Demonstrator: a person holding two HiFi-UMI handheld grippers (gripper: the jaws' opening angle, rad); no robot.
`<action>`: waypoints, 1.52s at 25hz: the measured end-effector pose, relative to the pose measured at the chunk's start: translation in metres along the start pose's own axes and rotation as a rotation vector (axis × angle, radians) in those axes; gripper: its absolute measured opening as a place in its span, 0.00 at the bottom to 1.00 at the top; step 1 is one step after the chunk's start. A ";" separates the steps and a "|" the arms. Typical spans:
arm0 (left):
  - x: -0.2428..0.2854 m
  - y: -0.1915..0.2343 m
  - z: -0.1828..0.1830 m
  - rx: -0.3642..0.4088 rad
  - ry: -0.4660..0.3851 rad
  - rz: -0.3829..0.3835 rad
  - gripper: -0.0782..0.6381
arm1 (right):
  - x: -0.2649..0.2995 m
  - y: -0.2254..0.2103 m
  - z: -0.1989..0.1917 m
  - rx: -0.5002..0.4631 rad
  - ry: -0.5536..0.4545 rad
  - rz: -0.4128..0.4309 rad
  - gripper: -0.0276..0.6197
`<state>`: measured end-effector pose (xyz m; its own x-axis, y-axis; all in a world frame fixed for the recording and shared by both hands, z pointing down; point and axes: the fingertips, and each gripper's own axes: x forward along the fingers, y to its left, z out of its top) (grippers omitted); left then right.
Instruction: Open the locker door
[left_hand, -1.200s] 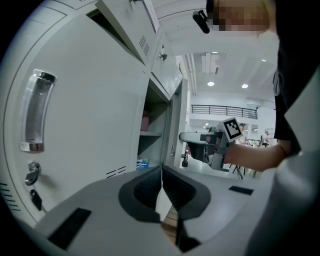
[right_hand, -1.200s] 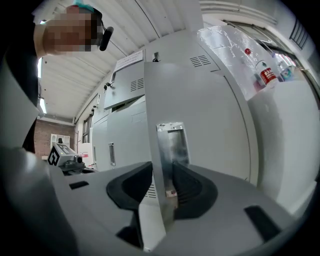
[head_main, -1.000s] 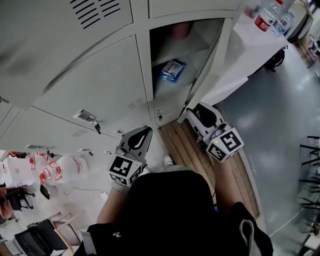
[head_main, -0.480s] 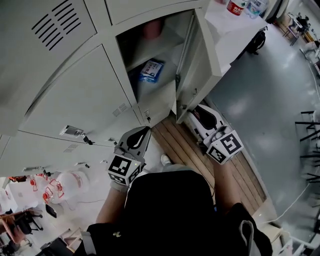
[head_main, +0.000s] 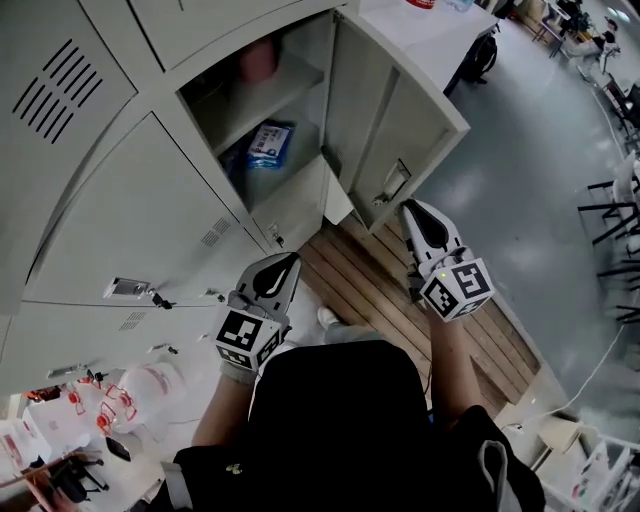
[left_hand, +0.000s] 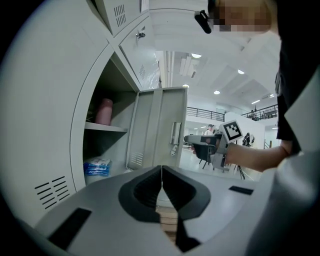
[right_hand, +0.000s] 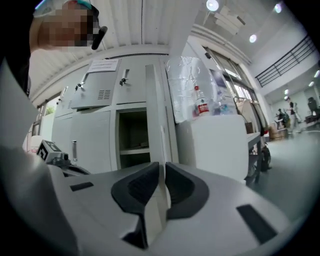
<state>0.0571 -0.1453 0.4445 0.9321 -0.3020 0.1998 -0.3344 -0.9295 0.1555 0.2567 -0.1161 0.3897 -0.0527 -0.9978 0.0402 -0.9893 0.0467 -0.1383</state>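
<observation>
The grey locker door (head_main: 400, 120) stands swung wide open to the right, its handle (head_main: 393, 183) on the outer face. The open compartment holds a blue packet (head_main: 265, 145) on the bottom and a pink thing (head_main: 260, 60) on the shelf. My right gripper (head_main: 412, 208) sits just below the handle, a little apart from the door. Its jaws are closing to a thin slit, with nothing between them. In the right gripper view, my right gripper (right_hand: 162, 167) looks along the door's edge (right_hand: 156, 125). My left gripper (head_main: 283, 262) hangs shut and empty in front of the lower lockers.
Closed grey lockers (head_main: 150, 210) fill the left side. A wooden platform (head_main: 370, 290) lies under the lockers by my feet. A white table (right_hand: 220, 145) with bottles (right_hand: 201, 106) stands right of the door. Grey floor (head_main: 540, 230) stretches to the right.
The door has swung from nearly edge-on to wide open. My right gripper has come off the door's lower edge and its jaws have closed. The left gripper has stayed put.
</observation>
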 end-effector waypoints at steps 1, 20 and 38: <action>0.002 -0.002 -0.001 -0.001 0.003 -0.008 0.14 | -0.005 -0.010 -0.001 0.008 0.002 -0.036 0.13; 0.005 0.000 0.001 0.010 0.010 -0.014 0.14 | -0.022 -0.030 -0.017 0.080 0.024 -0.109 0.12; -0.083 0.058 -0.001 -0.038 -0.029 0.299 0.14 | 0.084 0.151 -0.039 0.072 0.107 0.422 0.12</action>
<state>-0.0402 -0.1740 0.4377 0.7950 -0.5675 0.2142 -0.5991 -0.7900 0.1302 0.0972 -0.1911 0.4111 -0.4674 -0.8815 0.0673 -0.8664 0.4416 -0.2329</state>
